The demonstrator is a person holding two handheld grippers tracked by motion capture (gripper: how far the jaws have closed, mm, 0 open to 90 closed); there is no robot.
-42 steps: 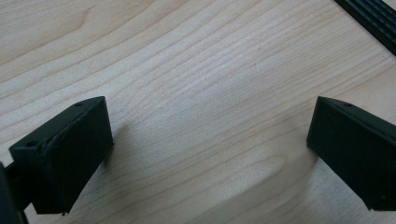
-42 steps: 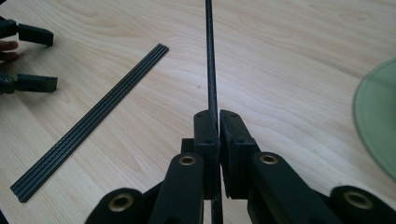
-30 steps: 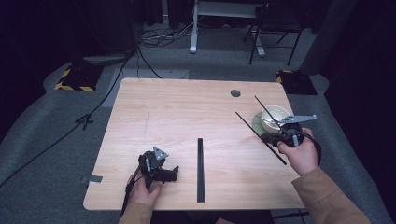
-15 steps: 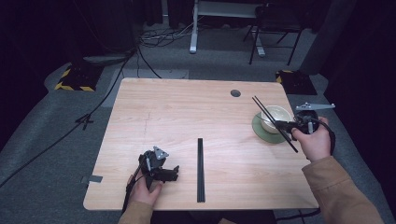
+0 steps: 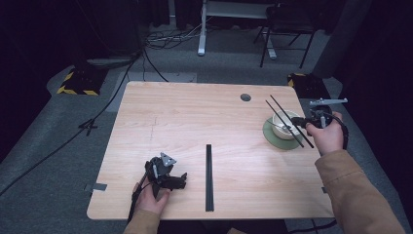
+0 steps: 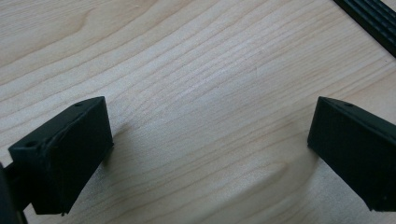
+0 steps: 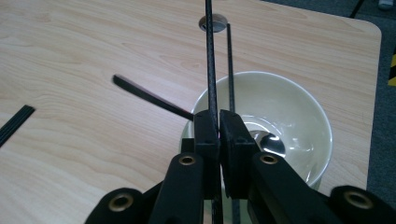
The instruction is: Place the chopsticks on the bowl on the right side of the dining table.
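High view first: at the near edge of the table (image 5: pixel 195 112), toward 7 o'clock, the left tongs (image 5: pixel 181 178) are seen resting on the wood in the person's left hand (image 5: pixel 152 199), with a grey three-cornered plate on top. From the left gripper view, their jaws are shown standing wide apart over bare wood grain, with nothing between them. Just beside them, at about 6 o'clock, a black strip (image 5: pixel 209 176) is laid flat on the table, running straight from the near edge toward the middle; its end is caught at the top right corner of the left gripper view. Farther out, at 3 o'clock near the right edge, a pale bowl (image 5: pixel 285 124) is set on a green saucer (image 5: pixel 272 139). The right tongs (image 5: pixel 298 123) are held above the bowl's right side by the right hand (image 5: pixel 327 135), whose tan sleeve enters from 5 o'clock. In the right gripper view the right tongs (image 7: pixel 218 126) are seen closed on a pair of black chopsticks (image 7: pixel 208 56), which are pointed away over the bowl toward 12 o'clock. A spoon (image 7: pixel 154 100) is leaned in the bowl, its handle stuck out over the rim toward 10 o'clock. Farthest, a round grommet hole (image 5: pixel 246 97) is set in the table at 1 o'clock.
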